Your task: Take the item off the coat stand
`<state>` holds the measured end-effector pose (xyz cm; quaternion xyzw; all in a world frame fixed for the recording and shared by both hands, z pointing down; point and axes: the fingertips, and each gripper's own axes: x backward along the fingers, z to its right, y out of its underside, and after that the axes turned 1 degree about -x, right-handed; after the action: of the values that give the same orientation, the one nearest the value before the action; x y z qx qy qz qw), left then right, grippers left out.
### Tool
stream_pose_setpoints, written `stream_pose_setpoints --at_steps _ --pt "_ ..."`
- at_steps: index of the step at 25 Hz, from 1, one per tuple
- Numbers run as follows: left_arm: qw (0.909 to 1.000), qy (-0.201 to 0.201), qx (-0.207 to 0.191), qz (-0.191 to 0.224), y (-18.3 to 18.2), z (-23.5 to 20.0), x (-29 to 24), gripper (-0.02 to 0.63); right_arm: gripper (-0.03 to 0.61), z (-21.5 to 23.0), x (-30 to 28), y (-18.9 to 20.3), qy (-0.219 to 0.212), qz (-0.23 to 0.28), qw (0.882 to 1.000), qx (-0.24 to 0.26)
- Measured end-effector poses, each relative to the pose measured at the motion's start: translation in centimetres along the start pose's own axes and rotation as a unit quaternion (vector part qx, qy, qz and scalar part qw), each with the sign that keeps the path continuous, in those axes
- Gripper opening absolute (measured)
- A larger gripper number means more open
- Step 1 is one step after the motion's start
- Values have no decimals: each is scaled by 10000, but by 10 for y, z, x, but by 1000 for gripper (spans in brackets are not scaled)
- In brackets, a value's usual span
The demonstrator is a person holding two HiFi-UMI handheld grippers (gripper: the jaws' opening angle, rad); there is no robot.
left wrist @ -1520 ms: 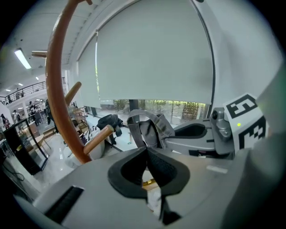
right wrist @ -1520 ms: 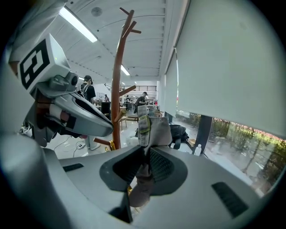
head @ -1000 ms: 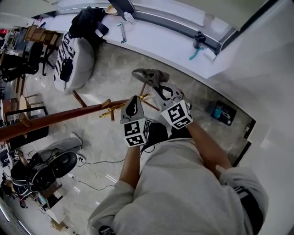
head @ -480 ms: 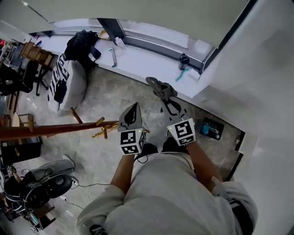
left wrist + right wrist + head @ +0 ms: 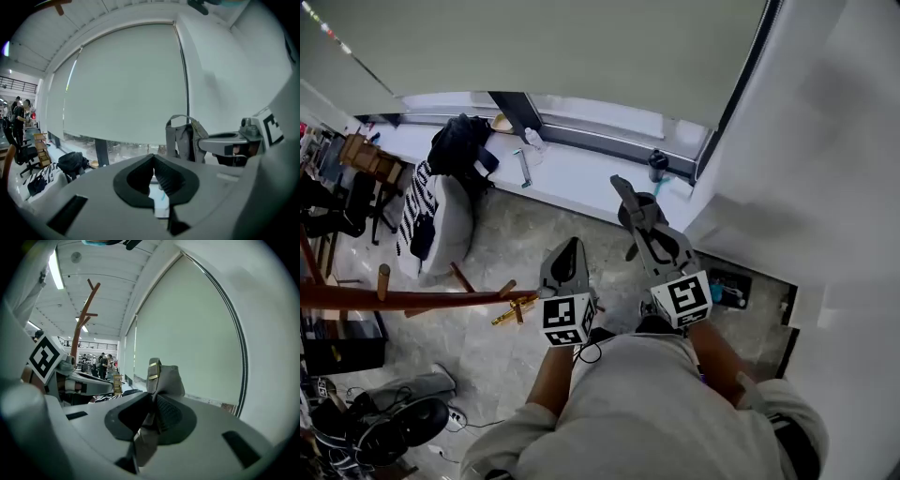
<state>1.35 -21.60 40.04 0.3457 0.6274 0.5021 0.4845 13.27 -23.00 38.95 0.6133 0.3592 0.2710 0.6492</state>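
Observation:
A small grey fabric bag [image 5: 628, 199] with a strap hangs from my right gripper [image 5: 641, 221], which is shut on its strap. In the right gripper view the grey bag [image 5: 165, 377] with gold trim stands up just past the jaws, which pinch its fabric at my right gripper [image 5: 152, 404]. My left gripper [image 5: 569, 249] is beside it, shut on nothing; the left gripper view shows its pads [image 5: 161, 176] closed together and the bag [image 5: 186, 138] to the right. The brown wooden coat stand [image 5: 412, 300] with gold hooks [image 5: 512, 310] lies across the left, apart from the bag.
A grey armchair [image 5: 445, 225] with striped cloth and a black bag [image 5: 459, 145] stands at the left. A white window ledge [image 5: 572, 176] carries a bottle and a dark cup [image 5: 657, 164]. A fan [image 5: 403, 427] sits lower left, a blue box [image 5: 727, 287] by the right wall.
Both grippers have risen toward the window with the grey bag still in the right one. The coat stand has slid down and left in the head view, farther from the bag.

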Motion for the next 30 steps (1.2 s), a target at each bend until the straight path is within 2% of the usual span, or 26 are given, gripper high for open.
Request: stream_pose_setpoints --at_steps 3,9,18,26,30 --pt "9997 -17 -142 194 -19 -2 1 11 43 5 0 -16 99 114 9999 84" --pt "9993 -26 -162 338 -32 -6 3 11 43 9 -1 -28 234 200 9995 109" --pt "9995 -96 -123 283 -22 -7 11 11 42 9 9 -27 293 232 9991 190" --pt "9990 -126 -171 392 -8 45 45 11 41 22 81 -21 486 393 9978 210" --pt "9995 -105 -120 267 -22 -2 5 11 41 28 20 -27 474 227 9985 130"
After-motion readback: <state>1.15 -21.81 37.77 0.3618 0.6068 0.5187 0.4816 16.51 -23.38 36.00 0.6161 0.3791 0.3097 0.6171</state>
